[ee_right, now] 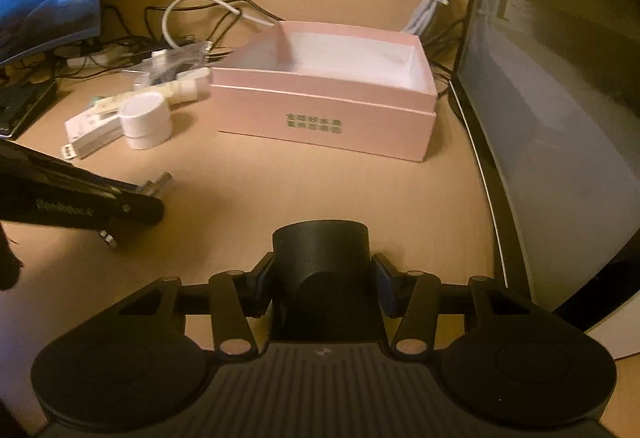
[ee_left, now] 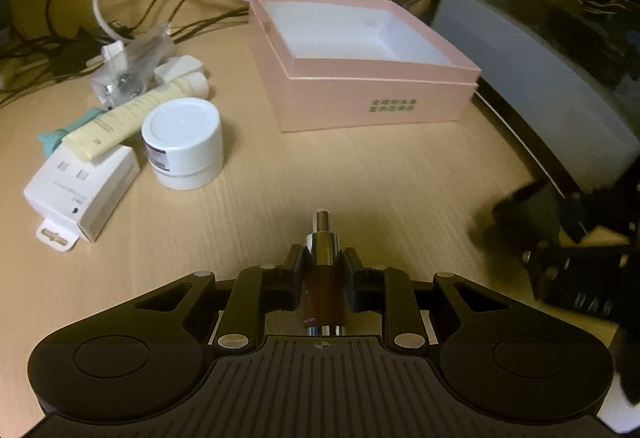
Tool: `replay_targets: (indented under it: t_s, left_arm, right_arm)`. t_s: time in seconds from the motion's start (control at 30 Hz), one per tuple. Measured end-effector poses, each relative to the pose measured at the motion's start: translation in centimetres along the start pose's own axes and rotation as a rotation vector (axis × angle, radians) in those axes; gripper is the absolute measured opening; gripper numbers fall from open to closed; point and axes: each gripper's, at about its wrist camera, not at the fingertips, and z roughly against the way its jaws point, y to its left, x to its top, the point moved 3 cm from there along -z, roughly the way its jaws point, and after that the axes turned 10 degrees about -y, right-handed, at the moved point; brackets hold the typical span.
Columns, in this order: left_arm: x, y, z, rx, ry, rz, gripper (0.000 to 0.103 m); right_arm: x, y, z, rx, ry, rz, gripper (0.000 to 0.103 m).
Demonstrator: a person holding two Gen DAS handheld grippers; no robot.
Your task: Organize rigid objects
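Left tool (ee_left: 322, 270) clamping brown bottle (ee_left: 322, 294), right tool (ee_right: 323, 284) gripping black adapter (ee_right: 322, 270) — pink box (ee_right: 324, 118) beyond

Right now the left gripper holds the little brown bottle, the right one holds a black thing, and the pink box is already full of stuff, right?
Not quite. The pink box is empty; the left wrist view shows only its bare white inside. The rest is right: the left gripper holds the little brown bottle, and the right gripper holds a black thing.
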Motion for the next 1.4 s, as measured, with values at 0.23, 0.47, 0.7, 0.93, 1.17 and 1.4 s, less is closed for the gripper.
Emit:
replay_targets:
  t_s: [0.23,0.47,0.7,0.93,1.17,1.4]
  left_arm:
    - [4.8,0.8,2.1,-0.147,-0.14,0.096,0.024]
    - [20.0,1.0,2.0,-0.229,-0.35,0.101,0.024]
    - [22.5,3.1,-3.3,-0.142,-0.269,0.138,0.024]
    - [14.6,8.6,-1.2,-0.058,-0.219,0.28,0.024]
    - [7.3,14.9,5.3,0.125,-0.24,0.419,0.023]
    - [2.8,19.1,10.6,0.254,-0.204,0.487,0.023]
  right_arm:
    - [5.0,-0.4,1.7,0.006,-0.07,-0.049,0.05]
    - [16.6,-1.2,0.6,-0.028,-0.278,0.01,0.05]
    - [20.4,-2.9,-3.1,-0.051,-0.29,-0.085,0.065]
    - [12.8,-0.6,-3.7,0.007,-0.161,-0.039,0.069]
    - [7.6,4.2,-4.7,0.106,-0.059,0.031,0.069]
    - [10.0,9.1,-7.3,0.184,-0.078,0.076,0.068]
